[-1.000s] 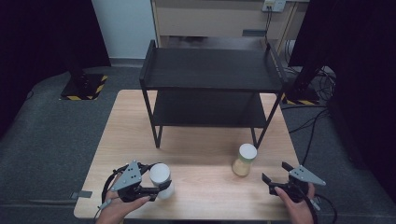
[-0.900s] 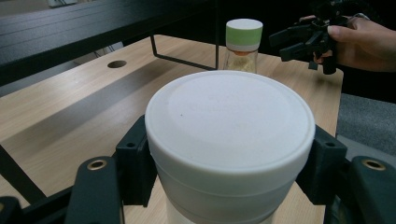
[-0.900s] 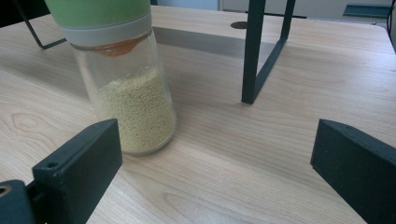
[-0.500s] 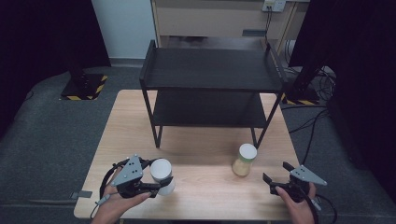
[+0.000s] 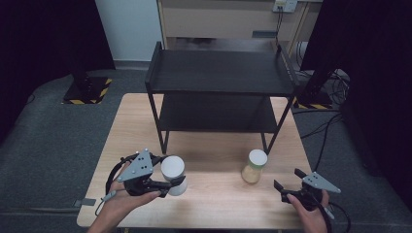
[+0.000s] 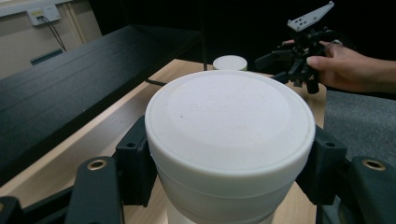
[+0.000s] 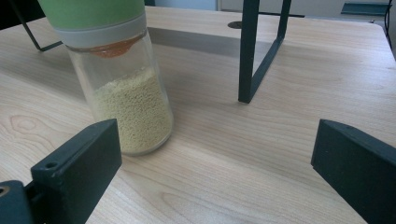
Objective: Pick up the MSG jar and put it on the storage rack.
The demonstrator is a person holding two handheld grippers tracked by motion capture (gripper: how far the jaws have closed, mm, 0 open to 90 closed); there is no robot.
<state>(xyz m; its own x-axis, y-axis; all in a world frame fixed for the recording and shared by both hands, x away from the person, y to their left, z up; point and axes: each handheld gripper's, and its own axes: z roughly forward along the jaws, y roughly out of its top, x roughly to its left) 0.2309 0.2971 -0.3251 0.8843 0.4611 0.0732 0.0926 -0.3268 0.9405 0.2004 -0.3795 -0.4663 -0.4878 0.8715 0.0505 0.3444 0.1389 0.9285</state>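
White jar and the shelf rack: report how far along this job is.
Done: the left gripper is shut on the white jar. In hand: that jar is held near the table's front edge. Left: both tiers of the black rack look bare, and the glass jar of yellow grains stands on the table, in front of the open right gripper, untouched.

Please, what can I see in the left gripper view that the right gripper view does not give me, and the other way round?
The left gripper view gives the white jar clamped between the left tongs, the shelf's black top board, and, farther off, the person's other hand with the right tongs. The right gripper view gives the yellow grains inside the glass jar, one shelf leg standing on the table, and the right tongs' own open jaws. Both share the wooden table and that glass jar.
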